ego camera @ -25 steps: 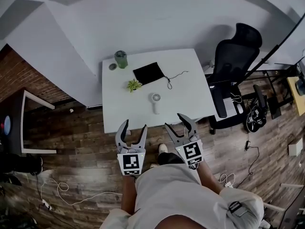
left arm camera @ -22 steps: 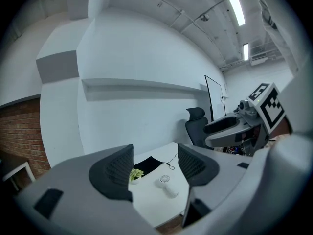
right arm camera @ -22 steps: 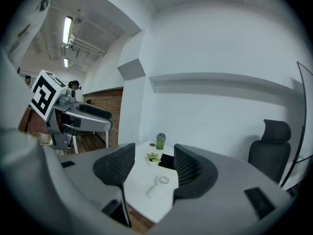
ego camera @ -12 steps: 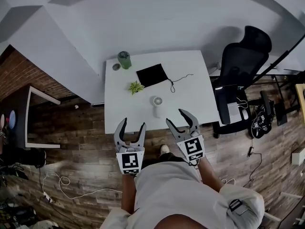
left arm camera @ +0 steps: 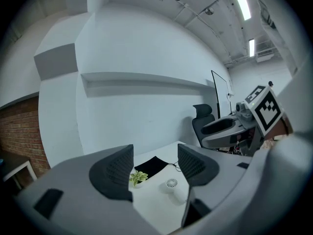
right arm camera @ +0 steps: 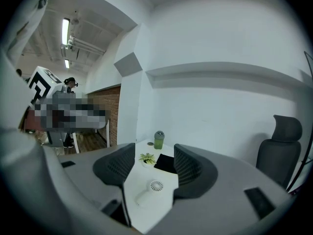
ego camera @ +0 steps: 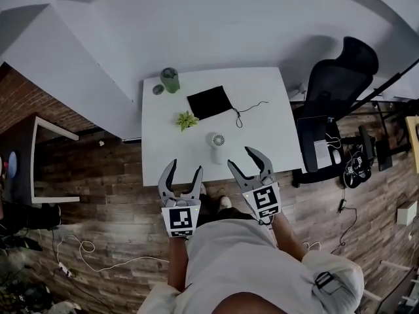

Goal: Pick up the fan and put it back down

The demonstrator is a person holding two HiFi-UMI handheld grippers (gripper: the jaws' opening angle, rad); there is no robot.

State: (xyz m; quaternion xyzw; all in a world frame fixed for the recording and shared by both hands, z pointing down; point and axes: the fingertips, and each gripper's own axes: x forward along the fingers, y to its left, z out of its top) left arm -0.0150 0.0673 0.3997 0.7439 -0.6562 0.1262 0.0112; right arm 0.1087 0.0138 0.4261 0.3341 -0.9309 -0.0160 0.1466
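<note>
A small white hand fan (ego camera: 217, 144) lies on the white table (ego camera: 262, 129), toward its front edge, head away from me. In the head view my left gripper (ego camera: 185, 167) and right gripper (ego camera: 240, 157) hover side by side at the table's front edge, short of the fan. Both stand open with nothing between the jaws. The left gripper view shows the fan (left arm camera: 171, 183) ahead, between the left gripper's (left arm camera: 155, 166) fingers. The right gripper view frames the fan (right arm camera: 155, 186) between the right gripper's (right arm camera: 154, 165) fingers, still apart from it.
On the table sit a little potted plant (ego camera: 186, 119), a black pouch (ego camera: 209, 102) with a thin cable (ego camera: 245, 108), a green cup (ego camera: 170, 80) and a small round lid (ego camera: 158, 89). A black office chair (ego camera: 334, 77) stands right, a dark side table (ego camera: 39, 162) left.
Both grippers have edged forward toward the table, so the fan lies a little nearer the right gripper's tips. The jaws keep the same spread and the fan has not moved.
</note>
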